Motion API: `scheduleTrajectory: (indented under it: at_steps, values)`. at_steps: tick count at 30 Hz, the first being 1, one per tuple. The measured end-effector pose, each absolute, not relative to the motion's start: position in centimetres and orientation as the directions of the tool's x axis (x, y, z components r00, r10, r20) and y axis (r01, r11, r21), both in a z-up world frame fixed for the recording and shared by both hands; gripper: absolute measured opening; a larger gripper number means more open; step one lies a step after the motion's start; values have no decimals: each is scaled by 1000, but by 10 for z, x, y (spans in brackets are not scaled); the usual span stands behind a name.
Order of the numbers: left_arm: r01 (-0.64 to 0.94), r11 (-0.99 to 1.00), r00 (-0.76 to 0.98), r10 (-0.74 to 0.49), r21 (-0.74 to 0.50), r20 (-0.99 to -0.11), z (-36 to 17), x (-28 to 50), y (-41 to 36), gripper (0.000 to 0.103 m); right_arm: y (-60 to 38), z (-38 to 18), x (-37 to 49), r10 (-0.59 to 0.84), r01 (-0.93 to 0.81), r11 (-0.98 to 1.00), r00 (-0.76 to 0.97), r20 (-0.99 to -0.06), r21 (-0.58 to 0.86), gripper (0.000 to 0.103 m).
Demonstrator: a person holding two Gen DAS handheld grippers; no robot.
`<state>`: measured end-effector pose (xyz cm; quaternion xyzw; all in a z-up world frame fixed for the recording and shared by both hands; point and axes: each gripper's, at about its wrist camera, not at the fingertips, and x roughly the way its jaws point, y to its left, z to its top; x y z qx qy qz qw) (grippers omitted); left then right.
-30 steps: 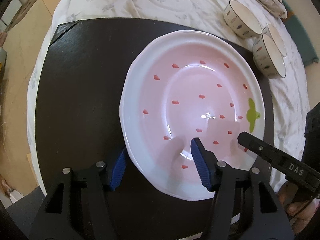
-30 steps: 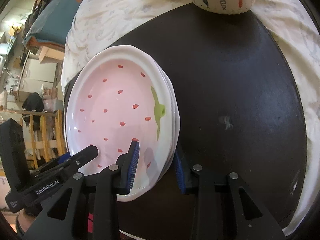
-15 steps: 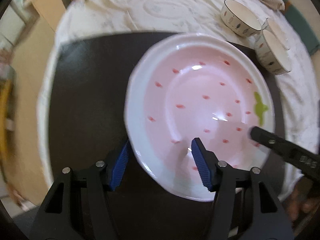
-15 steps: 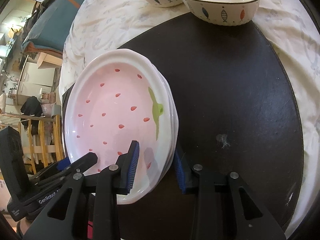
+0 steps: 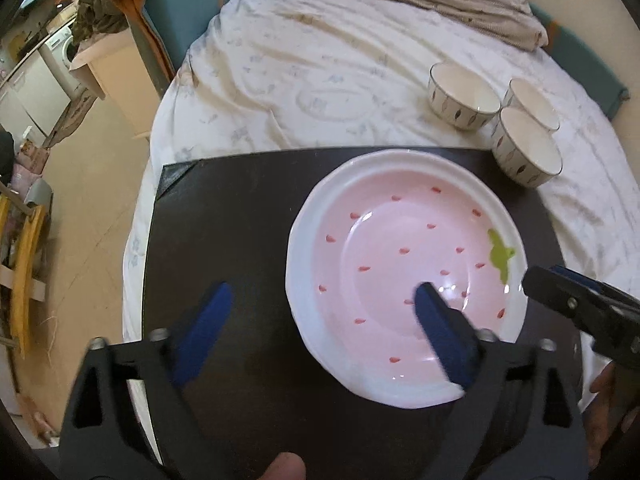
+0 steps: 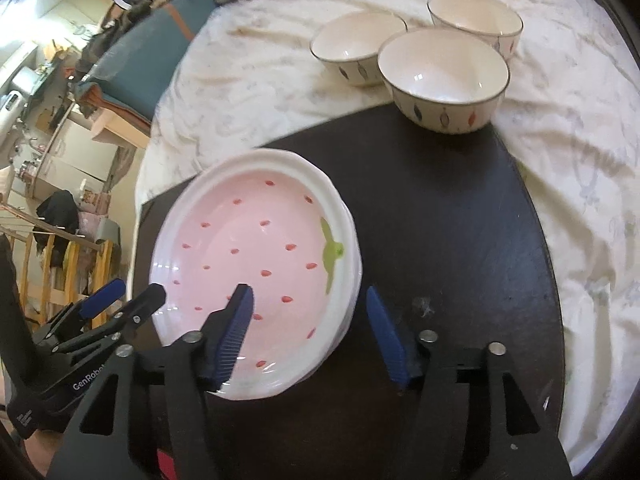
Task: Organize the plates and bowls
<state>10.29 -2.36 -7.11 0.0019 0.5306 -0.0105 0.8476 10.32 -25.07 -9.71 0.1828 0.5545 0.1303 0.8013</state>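
The plate (image 5: pixel 404 276) is pink with red seed flecks, a green stem mark and white rim. Three cream bowls (image 6: pixel 442 80) carry leaf motifs. The board (image 6: pixel 440 220) is dark brown.

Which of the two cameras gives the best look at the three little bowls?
The right wrist view. There the three bowls sit close and large, so you see into each and can make out the painted marks on their sides. The left wrist view shows the same bowls smaller, off near the right edge, with their pattern harder to make out.
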Motion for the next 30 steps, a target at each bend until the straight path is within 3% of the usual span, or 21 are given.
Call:
scheduleTrajectory:
  at_steps: [2,7,15,21,30]
  values:
    - [14,1000,469,-16,-11,-883,-63,99,-21,103,-249,-89,101,415,-27,898,378,-828,438,82]
    - [8,1000,500,-16,-14,-866,-54,95,-15,103,-247,-72,92,410,-58,901,433,-803,429,93]
    - [-16,997,456,71,71,-887,-48,100,-27,103,-267,-54,75,357,-80,930,425,-832,358,93]
    - [-9,1000,478,30,30,-878,-21,116,-55,103,-304,-17,83,391,-27,902,479,-786,431,93]
    - [21,999,433,31,44,-901,-16,163,-98,103,-362,-12,136,269,66,934,521,-810,352,93]
